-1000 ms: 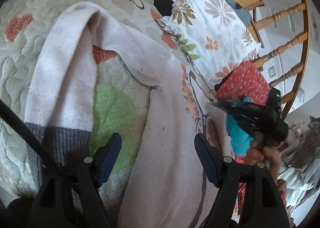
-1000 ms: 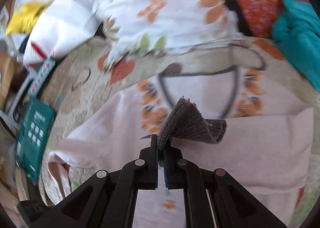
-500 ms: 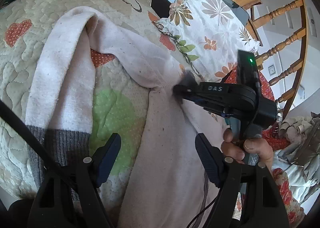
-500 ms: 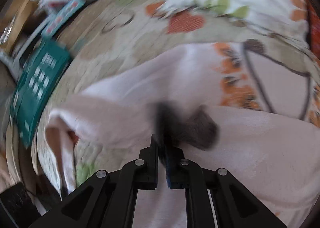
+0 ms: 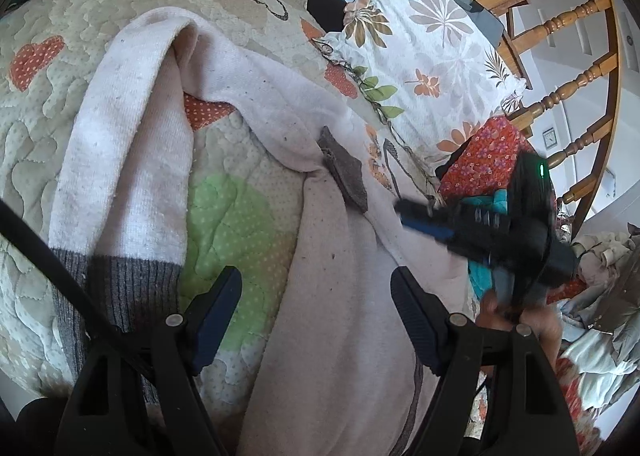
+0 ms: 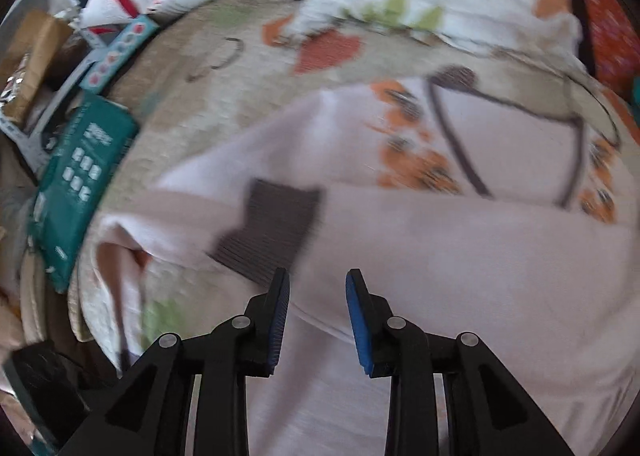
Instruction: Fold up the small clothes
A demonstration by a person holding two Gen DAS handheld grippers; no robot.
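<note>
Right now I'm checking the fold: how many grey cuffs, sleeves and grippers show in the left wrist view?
Grey cuffs: 2, one near the left gripper, one on the sweater
Sleeves: 2
Grippers: 2, with the right gripper
Total: 6

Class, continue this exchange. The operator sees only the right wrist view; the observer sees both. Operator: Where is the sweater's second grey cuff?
Observer: The second grey cuff lies flat on the quilt, beside the left gripper.
Operator: Is that gripper holding anything?
Observer: No, it is open over the pink sweater, gripping nothing.
Operator: What stands beyond the floral pillow?
Observer: A wooden chair with turned spindles.
</note>
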